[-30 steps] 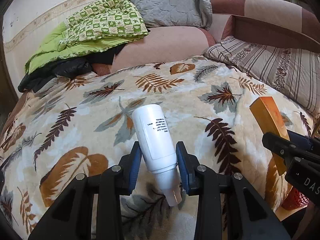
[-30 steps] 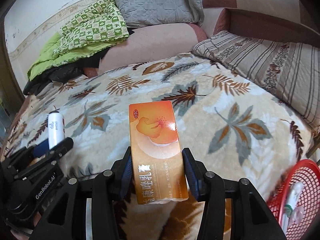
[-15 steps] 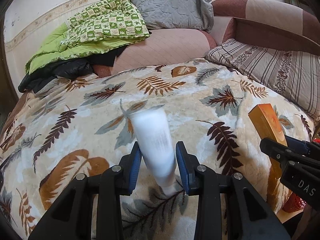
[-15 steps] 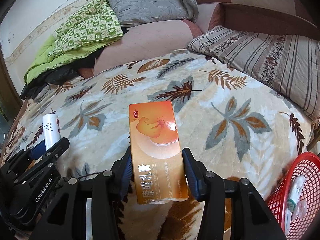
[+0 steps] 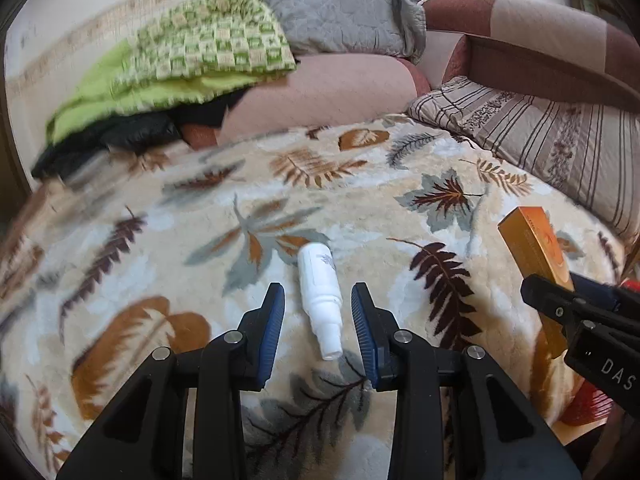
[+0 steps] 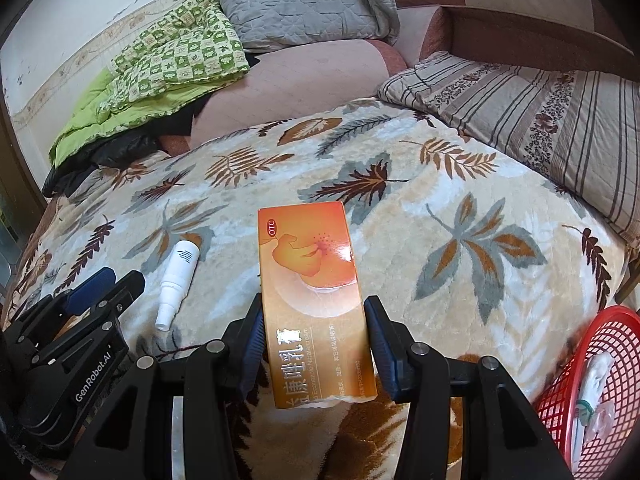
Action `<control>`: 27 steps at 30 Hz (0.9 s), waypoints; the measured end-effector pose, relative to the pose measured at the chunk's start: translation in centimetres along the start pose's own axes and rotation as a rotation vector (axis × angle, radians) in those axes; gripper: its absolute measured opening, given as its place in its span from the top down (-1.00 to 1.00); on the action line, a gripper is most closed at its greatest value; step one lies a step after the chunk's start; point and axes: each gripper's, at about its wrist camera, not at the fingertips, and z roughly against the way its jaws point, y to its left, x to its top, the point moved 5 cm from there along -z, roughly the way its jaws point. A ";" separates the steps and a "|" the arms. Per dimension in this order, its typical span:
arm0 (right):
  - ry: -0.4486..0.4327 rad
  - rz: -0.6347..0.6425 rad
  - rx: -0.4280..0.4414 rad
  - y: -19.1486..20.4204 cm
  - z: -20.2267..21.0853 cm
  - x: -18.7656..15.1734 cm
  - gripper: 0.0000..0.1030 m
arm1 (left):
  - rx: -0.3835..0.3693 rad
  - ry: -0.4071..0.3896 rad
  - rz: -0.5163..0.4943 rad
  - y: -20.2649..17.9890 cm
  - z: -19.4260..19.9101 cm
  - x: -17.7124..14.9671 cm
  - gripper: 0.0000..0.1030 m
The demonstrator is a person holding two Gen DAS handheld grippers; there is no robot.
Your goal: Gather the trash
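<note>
On the bed (image 6: 460, 184) the white bottle (image 5: 320, 292) lies loose between the parted jaws of the left hand-held gripper (image 5: 318, 334), which held it clamped a second ago. Right hand-held gripper (image 6: 316, 344) grips the orange box (image 6: 316, 300). Some trash already sits in the red basket (image 6: 560, 392); box and bottle remain to go in

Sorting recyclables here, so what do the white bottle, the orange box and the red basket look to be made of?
White bottle: probably plastic, smooth matte surface, moulded nozzle.
Orange box: thin printed cardboard with a glossy coat; a glare patch and crisp folded edges show.
Red basket: likely moulded plastic, an open mesh wall with uniform shiny colour.
</note>
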 end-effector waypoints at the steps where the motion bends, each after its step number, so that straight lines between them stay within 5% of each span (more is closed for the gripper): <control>1: -0.002 -0.001 -0.001 -0.1 0.1 0.0 -0.01 | -0.030 0.027 0.045 0.7 -0.4 0.0 0.35; 10: -0.003 -0.006 0.009 -0.2 0.5 0.0 0.00 | -0.169 0.208 0.297 4.6 -4.7 -0.7 0.35; 19: 0.012 -0.016 0.043 0.0 -0.2 0.1 -0.01 | -0.179 0.258 0.199 1.4 -8.6 1.1 0.45; 27: 0.008 -0.066 0.056 -0.8 0.0 0.3 -0.01 | -0.215 0.182 0.094 -0.5 -5.8 1.5 0.45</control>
